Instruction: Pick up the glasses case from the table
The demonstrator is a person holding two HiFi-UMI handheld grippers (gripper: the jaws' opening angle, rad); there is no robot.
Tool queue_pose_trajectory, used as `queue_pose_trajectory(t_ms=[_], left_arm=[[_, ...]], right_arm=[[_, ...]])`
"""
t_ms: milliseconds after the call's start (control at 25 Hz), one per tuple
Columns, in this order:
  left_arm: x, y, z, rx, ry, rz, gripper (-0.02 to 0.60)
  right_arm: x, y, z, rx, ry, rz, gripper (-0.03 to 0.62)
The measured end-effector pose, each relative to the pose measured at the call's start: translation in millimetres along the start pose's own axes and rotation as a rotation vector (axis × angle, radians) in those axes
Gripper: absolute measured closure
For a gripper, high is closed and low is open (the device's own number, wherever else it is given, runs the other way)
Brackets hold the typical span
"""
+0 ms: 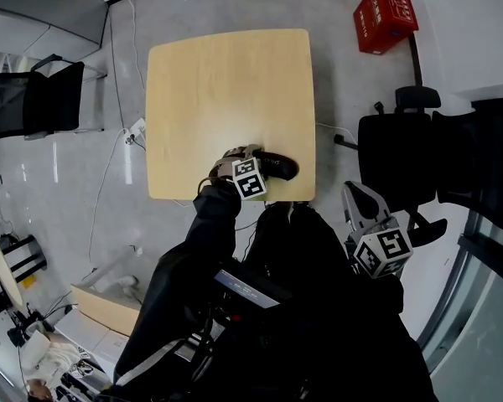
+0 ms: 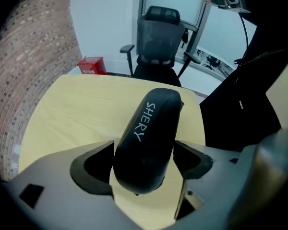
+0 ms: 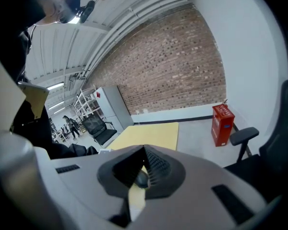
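Left gripper view shows your left gripper (image 2: 143, 166) pointing down at the wooden table (image 2: 72, 114), with its jaws spread wide. The black glasses case (image 2: 146, 133) lies flat on the table, right between those jaws. The white word SHERY is on its lid. The jaws sit on either side of the near end of the case and do not squeeze it. A strip of table shows between the case and the right-hand jaw. The far end of the case sticks out past the jaw tips. Beyond it, off the table, stands a black office chair (image 2: 158, 37). Your right gripper (image 3: 142, 163) hangs off to the right of the table, well apart from the case. Its jaws are pressed together with nothing between them.
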State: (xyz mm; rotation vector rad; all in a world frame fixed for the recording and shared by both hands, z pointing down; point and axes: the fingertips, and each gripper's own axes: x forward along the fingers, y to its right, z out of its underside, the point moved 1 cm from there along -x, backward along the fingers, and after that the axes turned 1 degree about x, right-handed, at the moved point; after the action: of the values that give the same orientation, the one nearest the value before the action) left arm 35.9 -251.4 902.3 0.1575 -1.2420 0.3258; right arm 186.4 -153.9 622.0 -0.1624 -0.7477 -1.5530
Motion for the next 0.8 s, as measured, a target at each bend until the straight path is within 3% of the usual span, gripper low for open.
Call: queue_pose_trajectory(t_ms=[160,320,520,800], left_arm=[[9.5,2.4,-0.5,-0.005,-0.009,0.023,0.213],[8.7,2.0,-5.5,-0.087,0.033,0.019,0.213],[-15.8,6.4,-11.3,-0.29,0.174,-0.029,0.215],[-93.7,-7.7,-23.4,-0.612,0.484,-0.164,0.215]], right_arm=[[-4.6,4.5,3.4,-0.001,0.0,0.01,0.591],[-5.9,3.2,2.7,-0.001,0.0,0.006,0.589],[-7.7,-5.2,1.0,-0.014,0.003,-0.024,0.589],[-5.8,-24.9,-7.3,-0.039,0.03,-0.098,0.589]])
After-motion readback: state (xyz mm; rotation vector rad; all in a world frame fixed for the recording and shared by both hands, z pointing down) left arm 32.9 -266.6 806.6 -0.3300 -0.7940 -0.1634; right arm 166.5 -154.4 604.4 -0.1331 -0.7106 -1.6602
